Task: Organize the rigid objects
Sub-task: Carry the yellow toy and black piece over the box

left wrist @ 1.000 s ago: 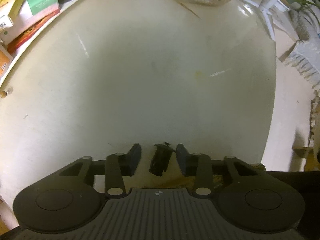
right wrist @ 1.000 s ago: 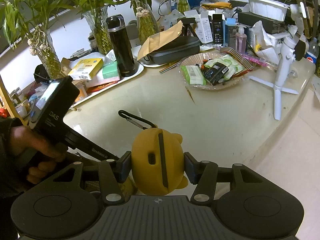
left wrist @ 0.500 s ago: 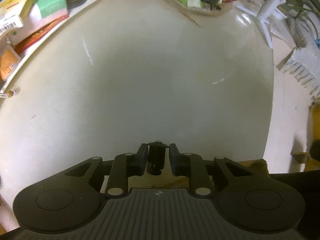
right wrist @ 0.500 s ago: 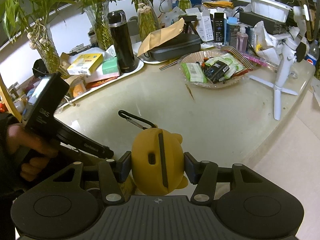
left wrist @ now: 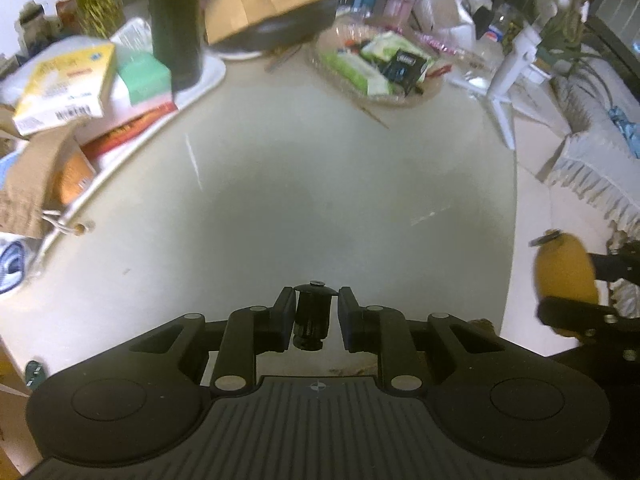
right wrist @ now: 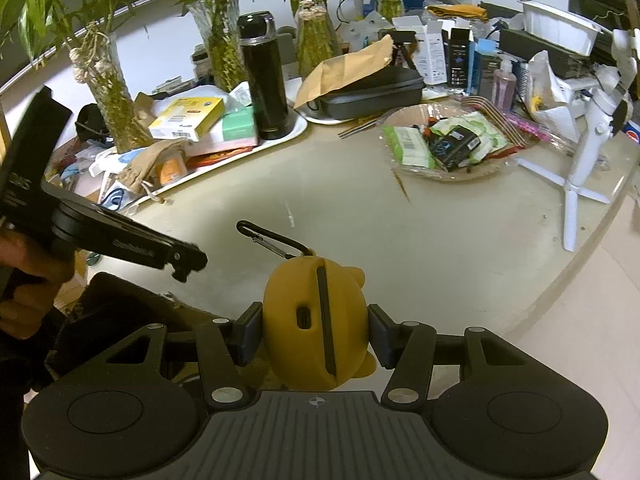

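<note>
A pale round table (left wrist: 320, 184) with a bare centre and clutter crowded along its far edge; plants in glass vases behind.

Left gripper (left wrist: 312, 314): I have it clamped on a small black screw-topped fitting (left wrist: 311, 312), held upright between the pads, clear of the table. In the right wrist view the same fitting pokes out below the jaws. It looks like hard plastic or metal: light, stiff, not fragile, but narrow and smooth, so it could twist in the pads. The grip sits on the ribbed barrel under the flanged cap, which I judge the best place.

Right gripper (right wrist: 316, 334): closed on a yellow rubbery case (right wrist: 316, 328), pads on its two flat sides, carabiner (right wrist: 272, 238) sticking out ahead. Soft skin, likely a rigid shell inside; grippy, light, forgiving. It hangs over the near table edge.

Containers:
- clear shallow dish (right wrist: 404, 166), far right: green wipe packets, a black packet, small sundries.
- white tray (right wrist: 280, 142), far left: black flask (right wrist: 262, 76), yellow box (right wrist: 188, 118), green box, other cartons.

Which one receives these items I cannot tell.
</note>
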{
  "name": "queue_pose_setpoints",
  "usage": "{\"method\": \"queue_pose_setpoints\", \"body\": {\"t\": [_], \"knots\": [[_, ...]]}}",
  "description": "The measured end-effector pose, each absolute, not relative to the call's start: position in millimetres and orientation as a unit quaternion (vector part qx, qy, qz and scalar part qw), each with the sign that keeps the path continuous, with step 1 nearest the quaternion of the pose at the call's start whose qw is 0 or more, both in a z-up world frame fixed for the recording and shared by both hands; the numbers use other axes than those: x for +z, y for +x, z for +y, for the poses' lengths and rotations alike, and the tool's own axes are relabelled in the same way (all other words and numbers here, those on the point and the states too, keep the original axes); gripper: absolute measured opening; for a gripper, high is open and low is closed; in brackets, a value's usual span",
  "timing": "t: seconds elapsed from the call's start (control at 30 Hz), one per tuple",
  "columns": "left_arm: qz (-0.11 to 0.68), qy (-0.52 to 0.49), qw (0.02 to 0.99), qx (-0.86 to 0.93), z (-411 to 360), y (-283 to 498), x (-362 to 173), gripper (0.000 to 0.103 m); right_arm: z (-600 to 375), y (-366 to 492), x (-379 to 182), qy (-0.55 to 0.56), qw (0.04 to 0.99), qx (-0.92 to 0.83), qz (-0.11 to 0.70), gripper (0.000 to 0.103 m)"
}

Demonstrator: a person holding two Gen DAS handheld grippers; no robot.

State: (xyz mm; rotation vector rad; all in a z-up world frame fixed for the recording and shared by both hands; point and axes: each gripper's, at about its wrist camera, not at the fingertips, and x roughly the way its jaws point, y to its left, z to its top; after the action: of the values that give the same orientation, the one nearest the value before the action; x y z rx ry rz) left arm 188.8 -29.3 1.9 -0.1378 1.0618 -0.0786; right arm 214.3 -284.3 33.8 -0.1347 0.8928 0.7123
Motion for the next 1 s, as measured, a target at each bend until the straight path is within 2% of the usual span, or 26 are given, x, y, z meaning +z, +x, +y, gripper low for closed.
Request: {"method": "queue_pose_setpoints", "body": {"t": [0.53, 1.0], "knots": [[0.463, -0.047, 0.883, -0.057, -34, 145, 43, 0.023, -276, 189, 49, -0.065, 0.833, 0.356, 0.418, 0.057], [0.468, -0.055, 0.878, -0.086, -32, 108, 48, 0.023, -275, 172, 60, -0.07, 0.832, 0.364, 0.413, 0.058]]}}
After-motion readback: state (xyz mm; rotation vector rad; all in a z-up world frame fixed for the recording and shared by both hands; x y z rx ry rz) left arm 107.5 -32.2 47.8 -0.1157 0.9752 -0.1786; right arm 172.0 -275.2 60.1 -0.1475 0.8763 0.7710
